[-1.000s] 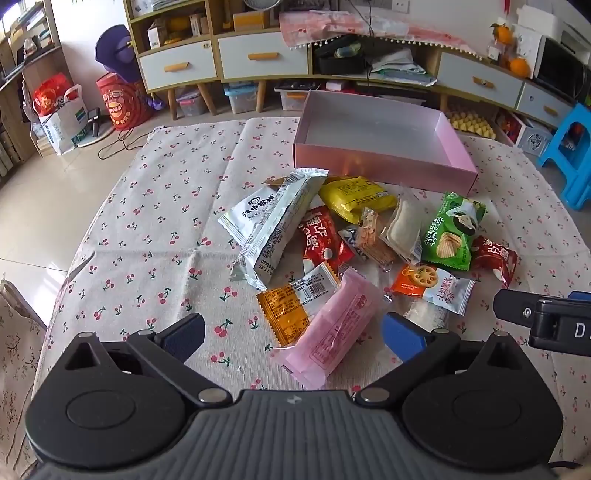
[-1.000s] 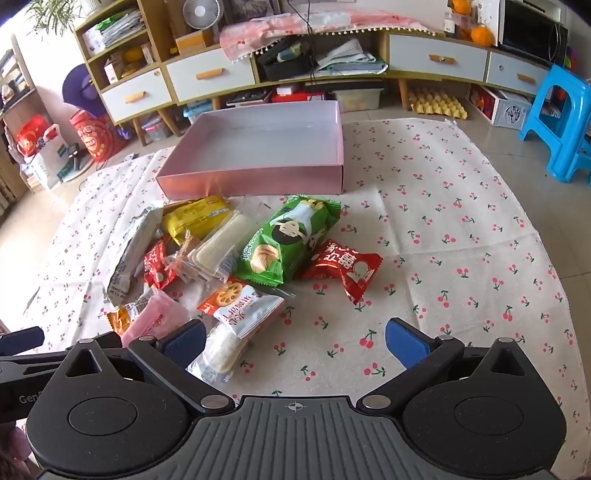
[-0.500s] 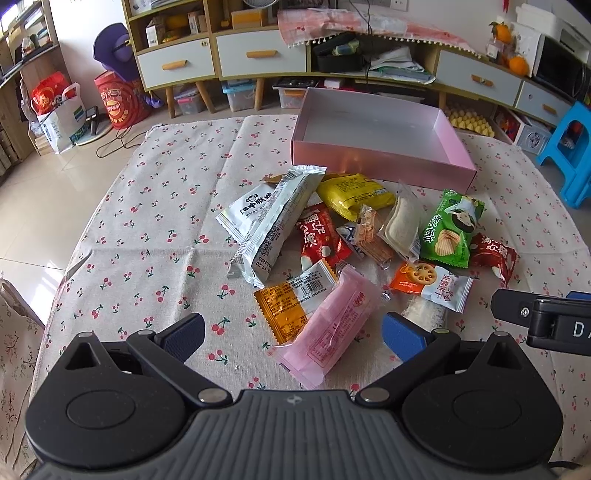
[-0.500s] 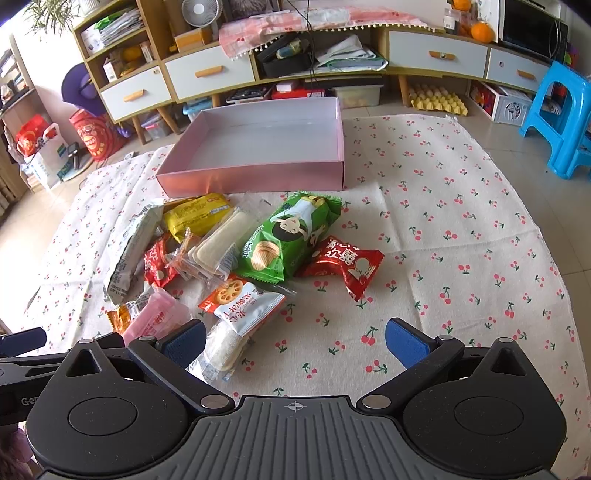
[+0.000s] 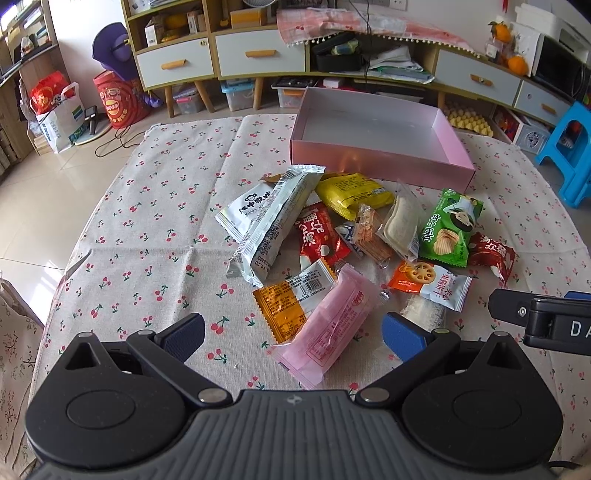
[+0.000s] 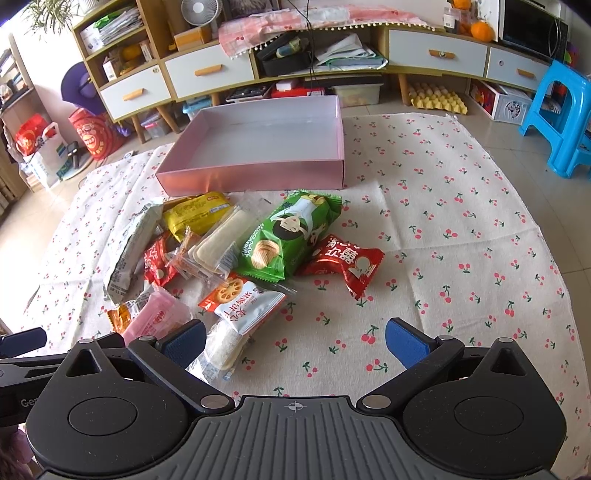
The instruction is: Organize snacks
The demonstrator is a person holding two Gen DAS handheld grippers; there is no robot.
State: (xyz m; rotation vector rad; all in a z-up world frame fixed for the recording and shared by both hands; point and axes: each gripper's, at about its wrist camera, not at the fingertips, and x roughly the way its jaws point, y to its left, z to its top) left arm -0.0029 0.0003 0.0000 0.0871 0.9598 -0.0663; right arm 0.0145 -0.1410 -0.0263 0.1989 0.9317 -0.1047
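Centrally, a cherry-print cloth (image 5: 155, 206) covers the bench, and on it lies a loose heap of snack packets just in front of an open pink box (image 5: 376, 147), whose white interior holds nothing. The heap includes a long silver-white packet (image 5: 273, 225), a yellow packet (image 5: 352, 194), a green crisp bag (image 5: 448, 229), two red packets, one inside the heap (image 5: 319, 238) and one at its right edge (image 6: 345, 264), an orange-and-white biscuit packet (image 6: 243, 301), and a pink bar (image 5: 327, 325) lying nearest the left tongs (image 5: 291, 334). Both left tongs and right tongs (image 6: 295, 343) stand spread wide, their blue pads well apart and holding nothing; the pink bar's near end lies between the left pads without touching them, while a clear-wrapped white bar (image 6: 221, 350) lies just beside the right tongs' left pad. Behind the bench, a low cabinet with white drawers (image 6: 210, 74) runs along the wall, with a fan (image 6: 197, 9) on top, red bags (image 5: 51, 103) on the tiled floor at the left, and a blue stool (image 6: 561, 110) at the right. Compared with a second ago, both views sit slightly farther back, the packets keep their arrangement, and the tongs remain equally spread.
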